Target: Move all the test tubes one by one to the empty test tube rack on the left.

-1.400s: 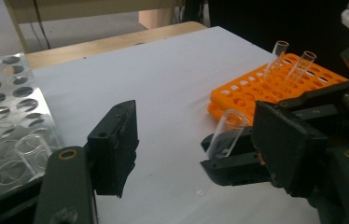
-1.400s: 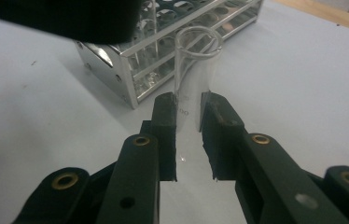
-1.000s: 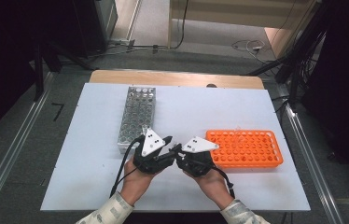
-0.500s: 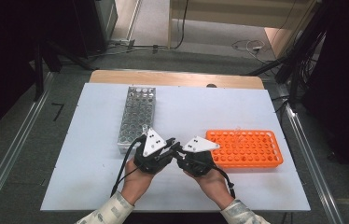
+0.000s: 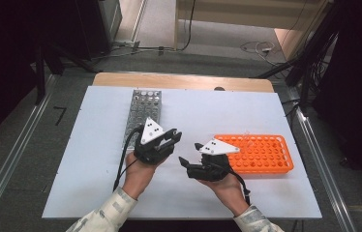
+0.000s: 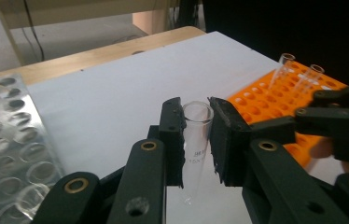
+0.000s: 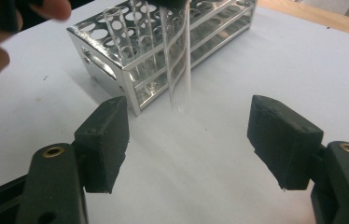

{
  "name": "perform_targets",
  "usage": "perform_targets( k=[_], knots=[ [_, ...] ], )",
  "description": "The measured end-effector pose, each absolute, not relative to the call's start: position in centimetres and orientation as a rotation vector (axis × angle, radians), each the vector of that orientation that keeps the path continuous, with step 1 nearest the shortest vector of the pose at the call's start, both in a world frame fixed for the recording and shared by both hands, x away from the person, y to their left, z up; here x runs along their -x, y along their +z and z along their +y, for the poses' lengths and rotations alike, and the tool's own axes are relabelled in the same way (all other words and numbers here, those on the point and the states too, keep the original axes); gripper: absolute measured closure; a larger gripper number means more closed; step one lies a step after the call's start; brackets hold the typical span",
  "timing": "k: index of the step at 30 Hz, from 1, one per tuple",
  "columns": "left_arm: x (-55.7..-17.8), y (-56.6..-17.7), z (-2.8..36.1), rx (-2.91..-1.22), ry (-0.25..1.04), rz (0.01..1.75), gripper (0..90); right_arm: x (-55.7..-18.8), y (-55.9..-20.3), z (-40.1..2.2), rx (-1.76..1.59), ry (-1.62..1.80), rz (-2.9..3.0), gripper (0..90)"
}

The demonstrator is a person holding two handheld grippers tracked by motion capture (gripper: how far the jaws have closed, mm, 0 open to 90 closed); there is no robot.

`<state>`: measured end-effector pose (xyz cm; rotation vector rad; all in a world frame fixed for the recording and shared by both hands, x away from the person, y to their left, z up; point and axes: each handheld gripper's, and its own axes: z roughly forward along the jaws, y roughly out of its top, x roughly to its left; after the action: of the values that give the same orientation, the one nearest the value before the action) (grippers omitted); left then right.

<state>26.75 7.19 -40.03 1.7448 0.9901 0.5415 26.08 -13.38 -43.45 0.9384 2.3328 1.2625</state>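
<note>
A clear glass test tube (image 6: 195,154) stands upright between the pads of my left gripper (image 6: 196,109), which is shut on it just below the rim. In the high view the left gripper (image 5: 173,137) hovers beside the near end of the metal rack (image 5: 143,113). My right gripper (image 5: 189,152) sits a little to the right, near the orange rack (image 5: 261,154). Its jaws have just been opening and nothing is between them. In the right gripper view the tube (image 7: 178,60) hangs ahead of the open right gripper (image 7: 189,135), in front of the metal rack (image 7: 130,60).
The white table board (image 5: 97,145) lies on a wooden table. Two clear tubes (image 6: 282,70) stand in the orange rack (image 6: 275,93). Several tubes (image 7: 116,28) stand in the metal rack's near corner. The right gripper (image 6: 340,116) crosses the left gripper view at its right edge.
The two grippers, close together before, have parted. The left one has moved up and away to the left with the tube. The right gripper's jaws now stand wide.
</note>
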Motion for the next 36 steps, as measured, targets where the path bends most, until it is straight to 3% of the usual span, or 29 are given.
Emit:
perform_targets(
  k=[21, 36],
  knots=[
    [-29.7, -38.9, 12.0, -1.625, 0.669, 1.160, 75.1, -26.1, -43.2, -14.3, -0.959, 1.266, 2.312, 28.5],
    [-29.9, -40.1, 12.4, -1.644, 0.708, 1.195, 75.1, -26.1, -43.3, -14.4, -0.964, 1.257, 2.307, 28.8]
  ],
)
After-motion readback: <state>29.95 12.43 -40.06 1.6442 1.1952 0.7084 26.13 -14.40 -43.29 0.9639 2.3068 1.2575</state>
